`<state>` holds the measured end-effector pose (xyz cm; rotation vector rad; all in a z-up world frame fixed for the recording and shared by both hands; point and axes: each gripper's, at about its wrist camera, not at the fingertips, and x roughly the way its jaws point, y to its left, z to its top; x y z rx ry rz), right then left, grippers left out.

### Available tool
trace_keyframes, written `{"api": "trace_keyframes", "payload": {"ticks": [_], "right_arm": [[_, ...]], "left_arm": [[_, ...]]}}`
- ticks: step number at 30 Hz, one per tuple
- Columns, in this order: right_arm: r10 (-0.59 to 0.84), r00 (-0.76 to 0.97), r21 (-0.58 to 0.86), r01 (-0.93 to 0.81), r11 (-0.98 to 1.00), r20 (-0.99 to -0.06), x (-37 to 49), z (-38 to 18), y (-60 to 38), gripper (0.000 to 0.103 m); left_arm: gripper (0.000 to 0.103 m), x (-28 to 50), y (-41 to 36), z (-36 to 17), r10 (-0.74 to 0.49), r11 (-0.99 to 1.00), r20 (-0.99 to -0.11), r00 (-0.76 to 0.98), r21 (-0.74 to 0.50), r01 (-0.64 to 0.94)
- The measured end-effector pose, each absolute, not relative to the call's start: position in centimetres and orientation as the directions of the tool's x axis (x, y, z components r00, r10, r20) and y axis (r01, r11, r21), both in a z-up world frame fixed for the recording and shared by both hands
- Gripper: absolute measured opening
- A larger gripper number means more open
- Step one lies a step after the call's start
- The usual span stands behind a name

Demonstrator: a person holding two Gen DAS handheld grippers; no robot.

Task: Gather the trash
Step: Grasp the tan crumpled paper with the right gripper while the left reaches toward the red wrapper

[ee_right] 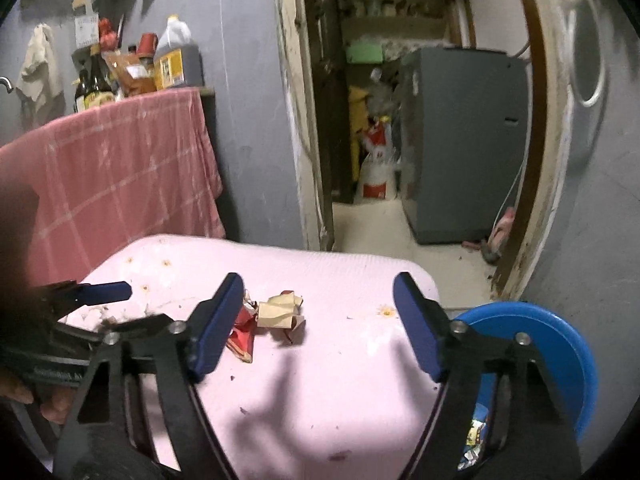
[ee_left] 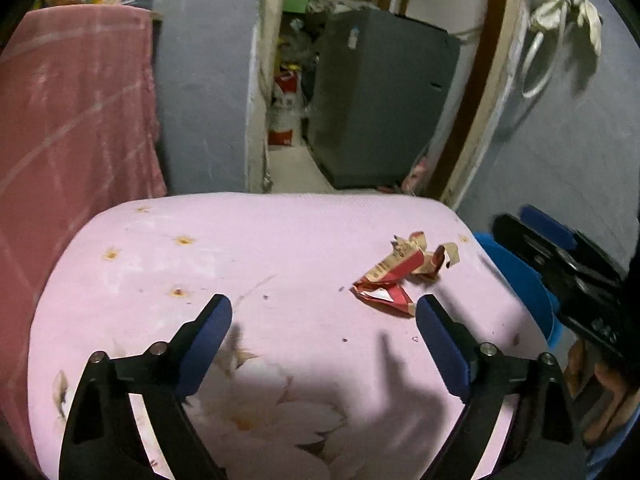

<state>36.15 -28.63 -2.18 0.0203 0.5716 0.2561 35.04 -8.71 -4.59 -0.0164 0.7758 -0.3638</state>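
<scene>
Pink cloth (ee_left: 280,240) with a faint flower print fills the foreground under both my grippers. My left gripper (ee_left: 324,312) stands wide with nothing between its pads, and my right gripper (ee_right: 319,312) is also spread, empty, hovering over the same surface. Just ahead lies the crumpled red and tan wrapper (ee_left: 400,276): in the left view it sits just beside the right finger's tip, while in the right view it lies (ee_right: 272,316) partly behind the left finger (ee_right: 218,328). Only the right view looks down into the blue bin (ee_right: 560,344) beside the cloth, with scraps showing inside; the left view catches just its rim (ee_left: 520,276). Farther off hangs a red checked towel (ee_right: 120,176), and through the doorway stands a grey appliance (ee_right: 460,144).
</scene>
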Motion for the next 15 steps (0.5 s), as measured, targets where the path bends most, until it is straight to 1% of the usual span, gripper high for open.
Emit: {"api": "trace_keyframes", "payload": {"ticks": [5,9,12,15], "right_arm": [[0.311,0.728,0.157,-0.274,0.949,-0.611,38.6,-3.5,-28.3,0.055],[0.319,0.665,0.163,-0.287,0.944,-0.675,39.8,-4.7,-27.5,0.046],[0.318,0.632,0.164,-0.29,0.943,-0.707,40.3,-5.4,-27.2,0.043],[0.325,0.597,0.17,-0.302,0.938,-0.733,40.7,-5.9,-26.9,0.042]], "left_arm": [[0.088,35.4,-9.5,-5.5,-0.311,0.937,-0.703,0.639,-0.113,0.332],[0.088,35.4,-9.0,-5.9,-0.299,0.941,-0.716,0.631,-0.113,0.318],[0.088,35.2,-8.7,-5.9,-0.287,0.946,-0.721,0.63,-0.11,0.305],[0.088,35.2,-8.3,-6.0,-0.284,0.948,-0.723,0.629,-0.116,0.296]]}}
